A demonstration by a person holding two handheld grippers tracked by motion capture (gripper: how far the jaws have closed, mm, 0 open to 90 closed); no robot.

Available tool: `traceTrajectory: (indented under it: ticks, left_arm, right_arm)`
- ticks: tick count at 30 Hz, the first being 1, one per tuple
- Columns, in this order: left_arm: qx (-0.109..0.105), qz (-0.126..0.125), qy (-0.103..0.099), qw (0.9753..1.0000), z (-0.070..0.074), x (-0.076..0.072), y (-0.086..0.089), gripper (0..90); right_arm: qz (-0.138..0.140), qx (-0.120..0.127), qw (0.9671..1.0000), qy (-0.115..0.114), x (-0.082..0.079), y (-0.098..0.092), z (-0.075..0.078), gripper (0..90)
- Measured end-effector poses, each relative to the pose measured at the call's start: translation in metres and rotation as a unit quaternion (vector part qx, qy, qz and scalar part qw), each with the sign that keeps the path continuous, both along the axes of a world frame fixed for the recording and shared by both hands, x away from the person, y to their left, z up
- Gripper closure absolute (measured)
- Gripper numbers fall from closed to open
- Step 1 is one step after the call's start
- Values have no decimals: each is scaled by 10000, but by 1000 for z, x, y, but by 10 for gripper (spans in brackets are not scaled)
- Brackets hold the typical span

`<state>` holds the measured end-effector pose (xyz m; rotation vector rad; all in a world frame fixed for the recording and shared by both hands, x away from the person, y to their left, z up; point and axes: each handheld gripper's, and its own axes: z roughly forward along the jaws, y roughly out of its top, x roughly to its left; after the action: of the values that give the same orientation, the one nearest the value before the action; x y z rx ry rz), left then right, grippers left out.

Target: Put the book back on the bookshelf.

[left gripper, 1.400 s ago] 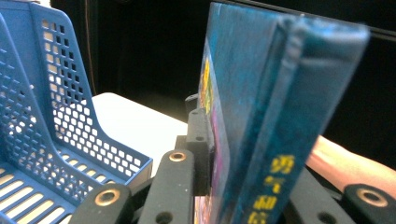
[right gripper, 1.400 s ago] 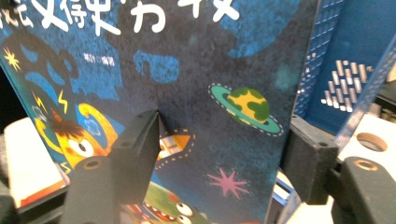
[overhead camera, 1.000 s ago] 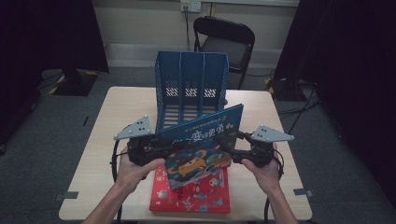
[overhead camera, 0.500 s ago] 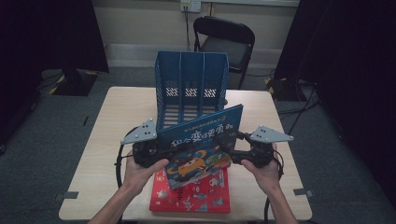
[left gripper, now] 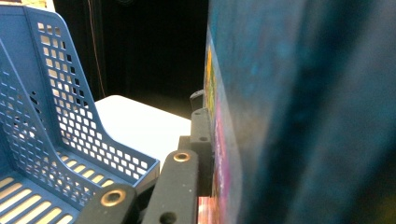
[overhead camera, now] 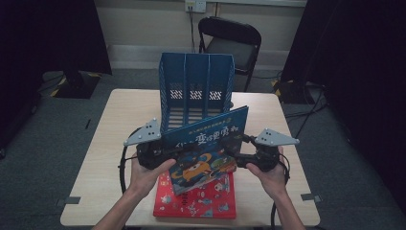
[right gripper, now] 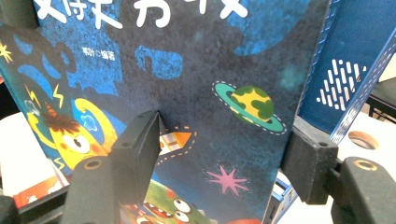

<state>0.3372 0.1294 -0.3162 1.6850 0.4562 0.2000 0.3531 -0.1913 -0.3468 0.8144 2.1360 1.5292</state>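
Observation:
A blue picture book [overhead camera: 206, 143] is held tilted over the table, its cover facing me, between my two grippers. My left gripper [overhead camera: 163, 155] grips its left edge; in the left gripper view one black jaw presses flat against the cover [left gripper: 303, 116], and the other is hidden behind the book. At the book's right edge, my right gripper [overhead camera: 239, 160] stands with its jaws wide apart, one in front of the cover [right gripper: 210, 70] and one at its side edge. A red book [overhead camera: 201, 206] lies flat underneath.
A blue three-slot file rack [overhead camera: 196, 81] stands on the table [overhead camera: 124, 110] just behind the book, close to both grippers [left gripper: 46, 116] [right gripper: 345, 56]. A black folding chair [overhead camera: 230, 38] is beyond the far edge. Cables trail from each gripper.
My left gripper has shifted slightly to the right, closer in on the book's left edge. The book and the right gripper have barely moved.

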Motion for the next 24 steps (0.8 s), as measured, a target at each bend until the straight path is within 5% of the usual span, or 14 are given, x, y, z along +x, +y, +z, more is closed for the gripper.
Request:
traceTrajectory:
  ticks: [6, 11, 24]
  left_arm:
    - [101, 100, 53, 9999, 6, 0, -2, 832]
    - [-29, 193, 270, 9994, 5, 4, 5, 833]
    - [-137, 776, 714, 9943, 13, 12, 28, 833]
  right_arm:
    - [12, 57, 10000, 42, 2, -1, -1, 348]
    - [-4, 33, 9999, 111, 2, -5, -4, 375]
    - [-98, -94, 9995, 276, 5, -7, -12, 351]
